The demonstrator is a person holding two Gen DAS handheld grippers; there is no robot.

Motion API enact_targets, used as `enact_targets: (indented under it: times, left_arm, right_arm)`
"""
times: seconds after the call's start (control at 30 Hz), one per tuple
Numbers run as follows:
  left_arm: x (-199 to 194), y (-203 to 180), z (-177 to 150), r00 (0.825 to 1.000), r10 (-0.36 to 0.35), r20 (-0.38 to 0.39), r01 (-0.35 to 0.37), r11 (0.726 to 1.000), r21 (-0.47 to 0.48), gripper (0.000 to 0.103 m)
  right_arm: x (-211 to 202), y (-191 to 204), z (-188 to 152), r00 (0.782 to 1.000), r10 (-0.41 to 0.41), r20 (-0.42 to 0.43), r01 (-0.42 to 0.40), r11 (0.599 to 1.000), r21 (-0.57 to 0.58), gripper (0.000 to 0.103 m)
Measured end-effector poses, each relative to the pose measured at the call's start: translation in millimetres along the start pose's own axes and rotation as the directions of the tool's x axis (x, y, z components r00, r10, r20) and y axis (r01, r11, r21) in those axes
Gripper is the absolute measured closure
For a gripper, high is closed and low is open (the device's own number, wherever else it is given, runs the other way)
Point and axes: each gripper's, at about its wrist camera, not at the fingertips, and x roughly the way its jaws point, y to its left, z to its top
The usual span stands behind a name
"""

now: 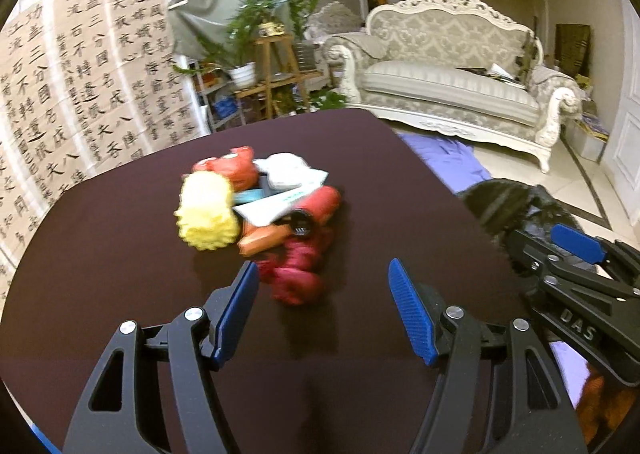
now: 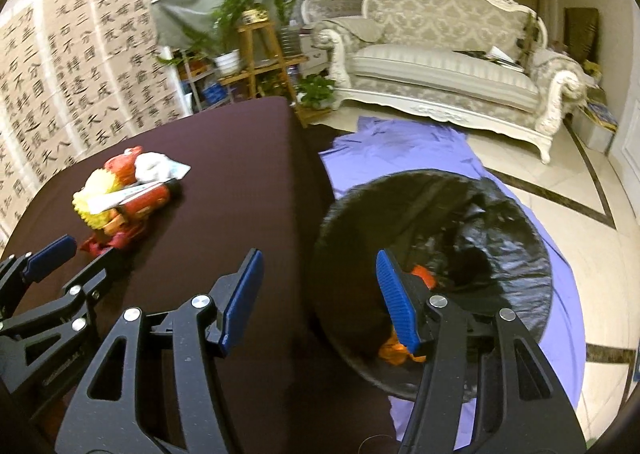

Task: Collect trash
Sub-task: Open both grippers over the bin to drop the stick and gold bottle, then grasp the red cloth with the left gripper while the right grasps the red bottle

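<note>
A pile of trash (image 1: 260, 206) lies on the dark brown table (image 1: 100, 274): a yellow ridged wrapper (image 1: 208, 216), red and orange packets, white crumpled paper (image 1: 286, 170) and a crumpled red wrapper (image 1: 298, 274) nearest me. My left gripper (image 1: 322, 290) is open and empty just in front of that red wrapper. My right gripper (image 2: 320, 290) is open and empty over the table's right edge, next to a black-lined bin (image 2: 440, 254) holding an orange piece (image 2: 398, 350). The pile also shows in the right wrist view (image 2: 128, 194).
The bin stands on a purple cloth (image 2: 400, 142) on the tiled floor, right of the table. A white ornate sofa (image 1: 452, 82), a wooden plant stand (image 1: 276, 70) and calligraphy sheets (image 1: 80, 74) are beyond. The right gripper shows at the right edge of the left wrist view (image 1: 576, 254).
</note>
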Motion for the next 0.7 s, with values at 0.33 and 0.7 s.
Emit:
enact_targets:
  times: [0.33,0.7]
  left_arm:
    - [27.0,24.9,4.7,0.998,-0.024,-0.063,0.021,0.998,-0.062,0.041]
    - [35.6,30.4,0.6,0.985,-0.127,-0.119,0.118,0.99,-0.077,0.075]
  right_arm:
    - [8.7,29.2,6.4,1.0,0.01,-0.015,-0.011,0.999,-0.043,0.045]
    - [21.8,47.6,14.8,0.999,0.036,-0.028,-0.038,0.997,-0.065,0.045]
